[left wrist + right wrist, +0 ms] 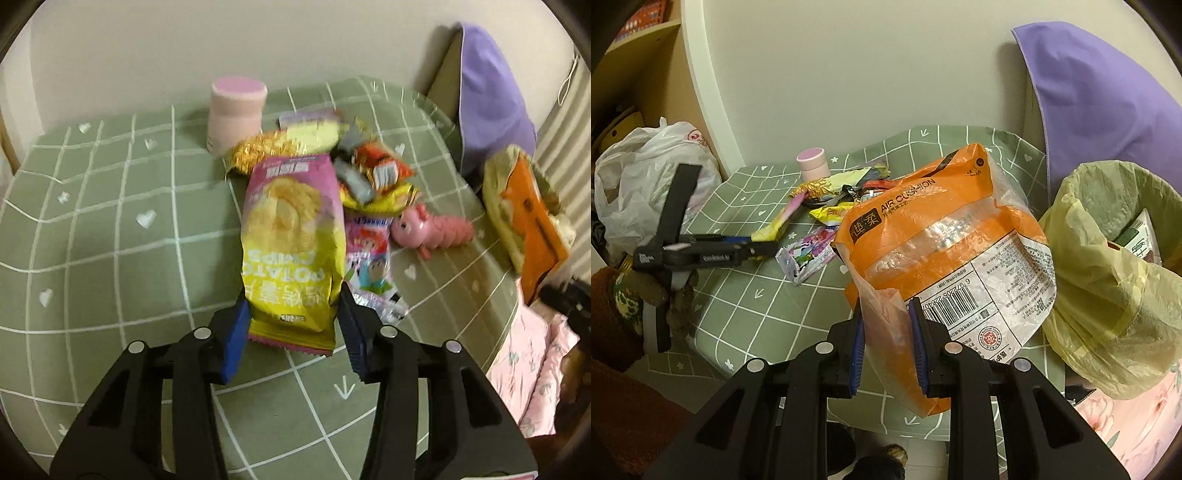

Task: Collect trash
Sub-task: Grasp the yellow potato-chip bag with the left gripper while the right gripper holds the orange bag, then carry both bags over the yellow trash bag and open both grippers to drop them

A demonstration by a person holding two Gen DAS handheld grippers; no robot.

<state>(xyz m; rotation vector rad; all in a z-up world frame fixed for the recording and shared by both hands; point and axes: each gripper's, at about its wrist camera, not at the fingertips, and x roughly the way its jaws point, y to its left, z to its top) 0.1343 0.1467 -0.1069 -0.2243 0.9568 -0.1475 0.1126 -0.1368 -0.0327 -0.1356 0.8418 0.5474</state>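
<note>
Chip bag [291, 243] between pads, table edge [258, 424] near

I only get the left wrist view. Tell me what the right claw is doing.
Observer: The right claw is closed on a lower corner of the orange bag, which hangs clear above the table.
Operator: Report what's inside the bin.
Observer: The bin has a yellowish liner, and a white-and-green packet already lies in it.
Operator: Tell me what's past the table's far left edge.
Observer: A white plastic bag sits there, against the shelf unit.
</note>
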